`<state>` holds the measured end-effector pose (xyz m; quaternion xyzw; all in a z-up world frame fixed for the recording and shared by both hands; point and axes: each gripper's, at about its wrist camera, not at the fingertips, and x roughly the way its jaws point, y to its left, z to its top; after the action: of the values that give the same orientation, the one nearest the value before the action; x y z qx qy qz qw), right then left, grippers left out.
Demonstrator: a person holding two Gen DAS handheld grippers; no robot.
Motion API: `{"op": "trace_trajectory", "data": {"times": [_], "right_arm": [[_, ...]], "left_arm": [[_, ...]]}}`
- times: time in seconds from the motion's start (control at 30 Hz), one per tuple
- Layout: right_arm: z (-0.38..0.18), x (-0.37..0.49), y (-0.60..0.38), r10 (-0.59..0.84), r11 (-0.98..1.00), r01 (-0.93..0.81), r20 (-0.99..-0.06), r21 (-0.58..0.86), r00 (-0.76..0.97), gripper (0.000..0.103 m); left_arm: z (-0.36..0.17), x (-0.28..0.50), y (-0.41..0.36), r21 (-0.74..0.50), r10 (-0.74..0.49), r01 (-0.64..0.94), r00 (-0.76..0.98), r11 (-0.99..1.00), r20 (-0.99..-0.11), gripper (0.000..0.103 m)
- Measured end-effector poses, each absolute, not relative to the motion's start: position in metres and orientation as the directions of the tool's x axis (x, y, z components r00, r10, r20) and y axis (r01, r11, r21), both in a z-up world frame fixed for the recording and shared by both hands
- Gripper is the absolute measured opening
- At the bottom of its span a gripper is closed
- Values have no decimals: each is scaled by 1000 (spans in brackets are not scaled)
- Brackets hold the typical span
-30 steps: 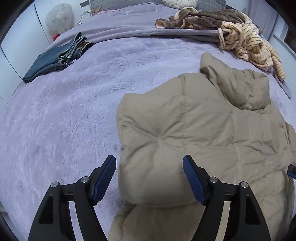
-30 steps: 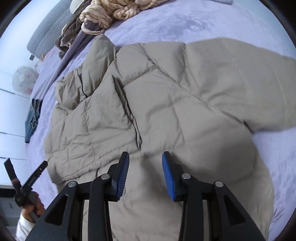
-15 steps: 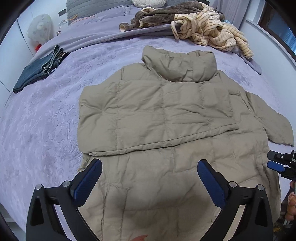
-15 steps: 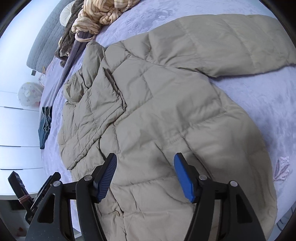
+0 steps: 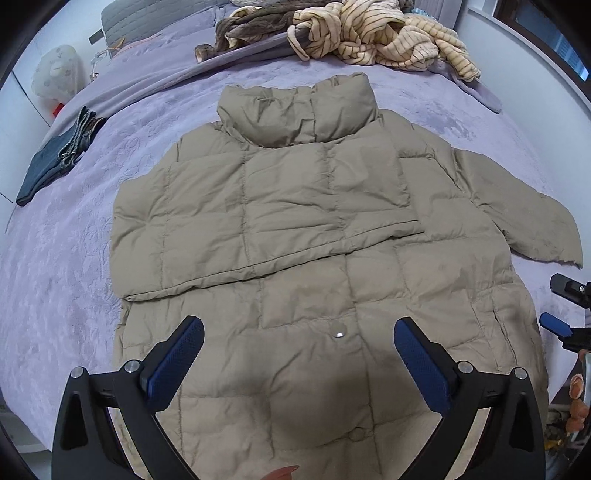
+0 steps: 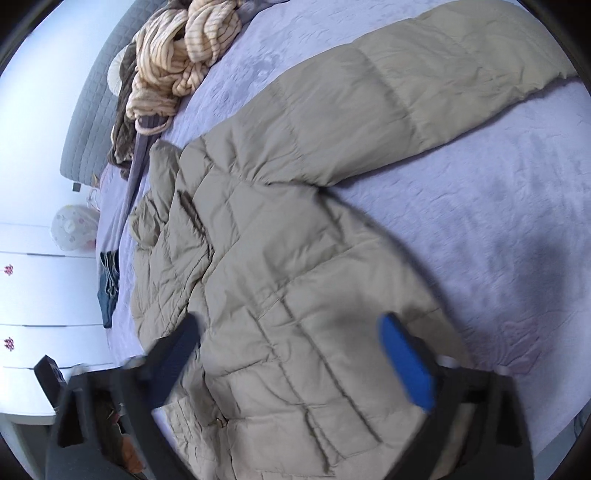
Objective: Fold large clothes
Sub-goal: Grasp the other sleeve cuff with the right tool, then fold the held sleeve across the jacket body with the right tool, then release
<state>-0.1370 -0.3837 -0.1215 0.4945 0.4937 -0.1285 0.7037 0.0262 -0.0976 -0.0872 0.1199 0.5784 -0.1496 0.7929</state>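
A beige puffer jacket (image 5: pixel 295 206) lies front up on the lavender bed cover (image 5: pixel 66 295), collar toward the headboard. One sleeve (image 5: pixel 258 229) is folded across the chest; the other sleeve (image 5: pixel 535 221) lies spread out to the side. My left gripper (image 5: pixel 297 325) hangs open above the lower front, near a snap button, with nothing between its blue pads. My right gripper (image 6: pixel 288 321) hovers over the jacket's (image 6: pixel 295 277) hem side, blurred; its jaws are opening and press on nothing. The spread sleeve (image 6: pixel 424 85) stretches away from it. The right gripper (image 5: pixel 561 310) also shows at the left wrist view's right edge.
Folded jeans (image 5: pixel 55 155) lie at the bed's left side. A pile of striped and brown clothes (image 5: pixel 369 33) sits near the grey headboard (image 6: pixel 92 122). White cupboard doors (image 6: pixel 37 288) stand beside the bed. The near bed edge runs below the jacket hem.
Both grippers have opened wider and drawn back from the jacket. The left view has shifted from the jacket's folded side to above its lower front; more of the jacket shows now.
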Motion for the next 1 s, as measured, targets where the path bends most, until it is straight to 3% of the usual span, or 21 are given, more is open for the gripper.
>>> {"op": "trace_trajectory", "data": {"times": [0.3, 0.5, 0.67, 0.83, 0.9, 0.97, 1.0], "right_arm": [[-140, -169, -464, 272, 317, 736, -801, 598, 534, 103], [-165, -188, -539, 191, 100, 763, -765, 639, 615, 103], [-190, -196, -589, 115, -87, 708, -699, 701, 706, 103], [-207, -198, -611, 29, -289, 548, -565, 785, 824, 102], [-211, -192, -614, 13, -347, 476, -503, 808, 864, 87], [-213, -181, -614, 39, -360, 448, -467, 818, 883, 24], [-212, -175, -614, 56, -351, 453, -465, 820, 884, 15]], "left_arm": [[-92, 16, -139, 12, -94, 383, 256, 924, -962, 103], [-96, 24, -148, -17, -113, 386, 227, 922, -967, 103], [-93, 29, -154, -38, -131, 372, 229, 928, -965, 103], [-89, 37, -156, -52, -147, 356, 246, 933, -958, 103], [-86, 42, -154, -66, -162, 349, 254, 935, -954, 103], [-84, 46, -151, -81, -177, 339, 264, 937, -948, 103], [-84, 49, -149, -82, -178, 335, 269, 939, -947, 103]]}}
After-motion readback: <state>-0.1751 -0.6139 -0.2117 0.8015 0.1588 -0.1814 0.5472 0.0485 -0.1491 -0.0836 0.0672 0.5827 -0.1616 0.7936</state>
